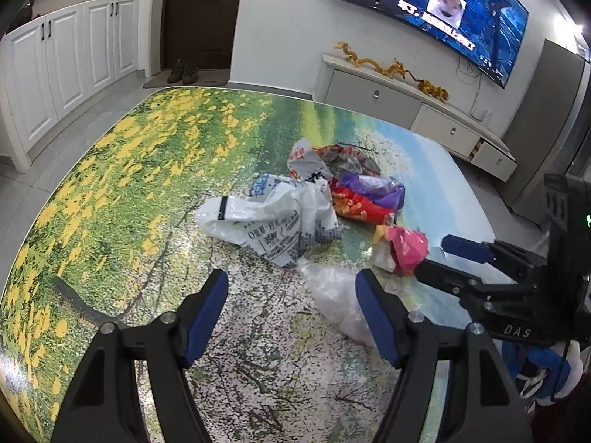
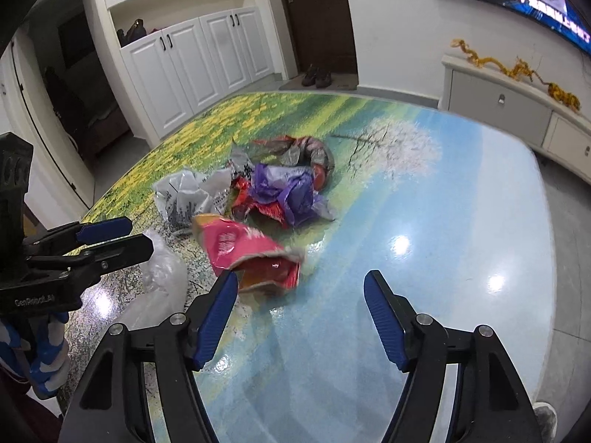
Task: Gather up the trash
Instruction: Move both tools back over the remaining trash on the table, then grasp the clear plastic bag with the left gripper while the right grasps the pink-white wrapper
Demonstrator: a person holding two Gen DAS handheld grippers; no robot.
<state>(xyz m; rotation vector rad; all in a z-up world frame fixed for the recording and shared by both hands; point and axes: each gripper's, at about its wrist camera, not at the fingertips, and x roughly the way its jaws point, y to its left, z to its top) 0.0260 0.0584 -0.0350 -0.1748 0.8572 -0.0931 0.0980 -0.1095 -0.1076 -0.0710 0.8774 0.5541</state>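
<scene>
Tabletop (image 1: 122, 199): we see a glossy printed landscape of yellow flowers, blossom and blue water carrying all the trash.
Left claw (image 1: 291, 317): we hold it spread wide, gripping nothing, low over the tabletop; its right finger lies against a clear plastic bag (image 1: 332, 291).
Right claw (image 2: 301, 313): also spread wide with nothing between its fingers; its left fingertip sits at the edge of a pink snack wrapper (image 2: 251, 254).
Pink snack wrapper: crumpled, lying open-mouthed on the tabletop just beside the clear plastic bag.
White printed bag (image 1: 273, 217): crumpled near the middle of the tabletop, beyond the left claw.
Red and purple wrappers (image 2: 280, 192): heaped together, touching the white printed bag.
Grey-red wrapper (image 2: 303, 151): farthest of the pile.
Surroundings: television (image 1: 443, 3) on the wall, dark door (image 1: 203, 14), white cabinets (image 1: 70, 70).
</scene>
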